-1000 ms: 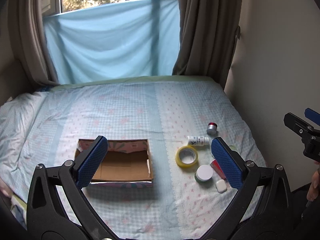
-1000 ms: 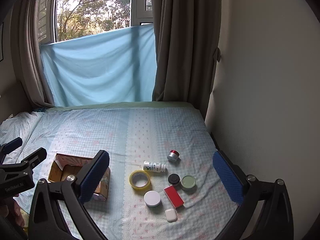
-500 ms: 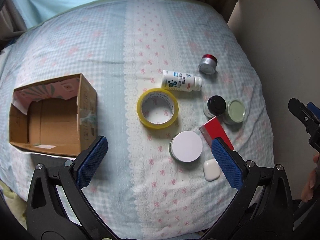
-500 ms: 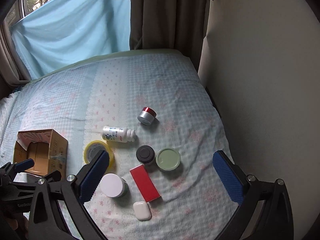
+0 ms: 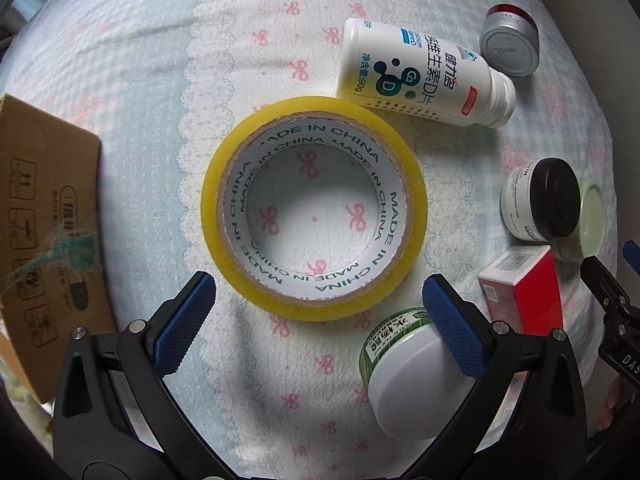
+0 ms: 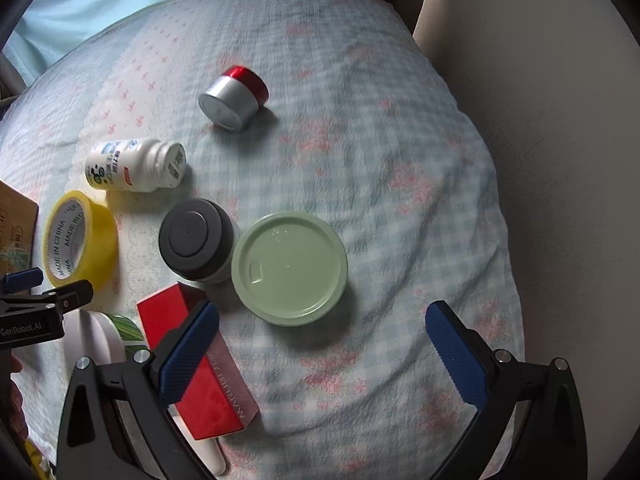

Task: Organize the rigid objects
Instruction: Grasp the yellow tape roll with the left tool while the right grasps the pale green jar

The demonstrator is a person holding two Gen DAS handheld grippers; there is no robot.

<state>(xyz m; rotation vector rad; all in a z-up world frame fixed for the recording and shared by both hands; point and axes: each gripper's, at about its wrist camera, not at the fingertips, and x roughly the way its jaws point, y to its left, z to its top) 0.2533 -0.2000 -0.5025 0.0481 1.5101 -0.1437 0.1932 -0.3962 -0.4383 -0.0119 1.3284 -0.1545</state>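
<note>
Now | your L gripper (image 5: 318, 304) wide open over tape roll (image 5: 314, 208) | R gripper (image 6: 320, 340) open too, by green lid (image 6: 289, 268) | risk: L pad clips white jar (image 5: 404, 368), tipping it.

Tape roll (image 5: 314, 208) lies between cardboard box (image 5: 48, 216) and jars (image 5: 540, 200)

Colours on my bed

My tape roll (image 5: 314, 208) is yellow, the bottle (image 5: 416, 74) white with teal print, the box (image 6: 208, 364) red, one lid (image 6: 289, 268) pale green; the bedsheet (image 6: 360, 140) is blue-checked with pink bows.
</note>
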